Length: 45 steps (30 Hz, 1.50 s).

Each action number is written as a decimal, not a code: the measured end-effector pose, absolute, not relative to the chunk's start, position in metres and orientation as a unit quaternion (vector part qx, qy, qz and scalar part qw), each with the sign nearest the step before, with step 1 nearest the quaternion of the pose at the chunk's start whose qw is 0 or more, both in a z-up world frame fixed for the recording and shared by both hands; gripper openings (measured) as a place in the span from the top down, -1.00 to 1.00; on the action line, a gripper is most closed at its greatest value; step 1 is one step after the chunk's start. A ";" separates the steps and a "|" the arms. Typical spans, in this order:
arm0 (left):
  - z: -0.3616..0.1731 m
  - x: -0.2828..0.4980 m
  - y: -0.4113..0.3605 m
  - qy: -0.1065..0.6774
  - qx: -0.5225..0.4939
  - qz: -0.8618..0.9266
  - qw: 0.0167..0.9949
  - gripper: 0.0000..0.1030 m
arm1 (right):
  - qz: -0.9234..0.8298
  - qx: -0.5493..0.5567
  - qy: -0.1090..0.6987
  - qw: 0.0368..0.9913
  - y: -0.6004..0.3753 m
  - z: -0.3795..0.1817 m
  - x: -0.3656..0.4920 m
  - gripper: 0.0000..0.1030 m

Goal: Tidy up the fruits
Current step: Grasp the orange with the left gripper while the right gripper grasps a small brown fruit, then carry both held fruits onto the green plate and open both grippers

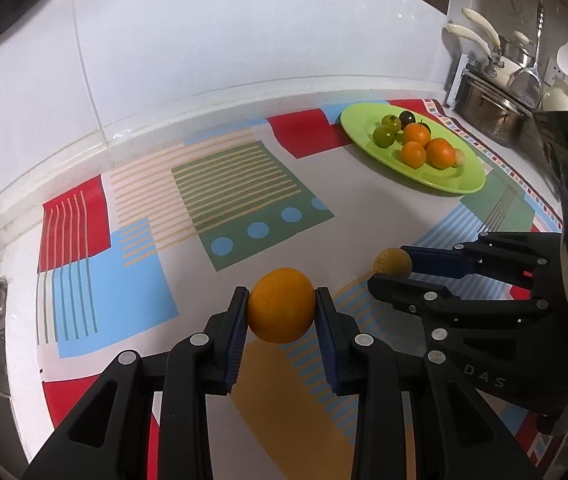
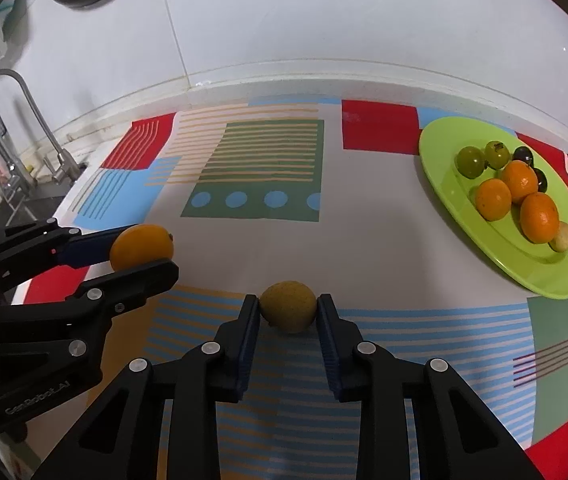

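My left claw (image 1: pixel 282 312) squeezes the orange (image 1: pixel 281 305) tight, just above the bench (image 2: pixel 364 248), so it won't roll. My right claw (image 2: pixel 288 312) pinches the yellow fruit (image 2: pixel 288 306). Both prob go w/ the rest on the green plate (image 2: pixel 444 148), far right.

orange (image 1: pixel 281 305) gripped (both pads), plate (image 1: pixel 436 178) beyond

My surroundings: white tiled wall (image 2: pixel 284 20) across top; patterned tablecloth (image 2: pixel 252 168) below; steel faucet (image 2: pixel 24 120) far left.
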<state>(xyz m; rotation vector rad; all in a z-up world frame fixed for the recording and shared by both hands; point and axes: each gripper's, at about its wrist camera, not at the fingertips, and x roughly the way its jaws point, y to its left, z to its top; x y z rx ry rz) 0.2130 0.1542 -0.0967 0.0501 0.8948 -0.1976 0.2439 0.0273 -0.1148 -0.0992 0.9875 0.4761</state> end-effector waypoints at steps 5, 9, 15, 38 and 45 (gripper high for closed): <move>-0.086 0.205 0.148 0.422 0.024 -0.103 0.900 0.37 | 0.222 -0.043 0.454 0.862 0.021 -0.100 0.231 0.41; -0.075 0.198 0.143 0.413 0.021 -0.108 0.904 0.37 | 0.215 -0.036 0.442 0.870 0.011 -0.085 0.221 0.41; -0.056 0.191 0.130 0.395 0.021 -0.118 0.911 0.37 | 0.200 -0.026 0.418 0.886 -0.007 -0.061 0.207 0.41; -0.005 0.187 0.047 0.354 0.020 -0.120 0.927 0.37 | 0.153 0.000 0.356 0.922 -0.099 -0.005 0.190 0.41; 0.001 0.197 0.023 0.348 0.023 -0.118 0.930 0.37 | 0.148 -0.001 0.348 0.926 -0.123 0.004 0.196 0.41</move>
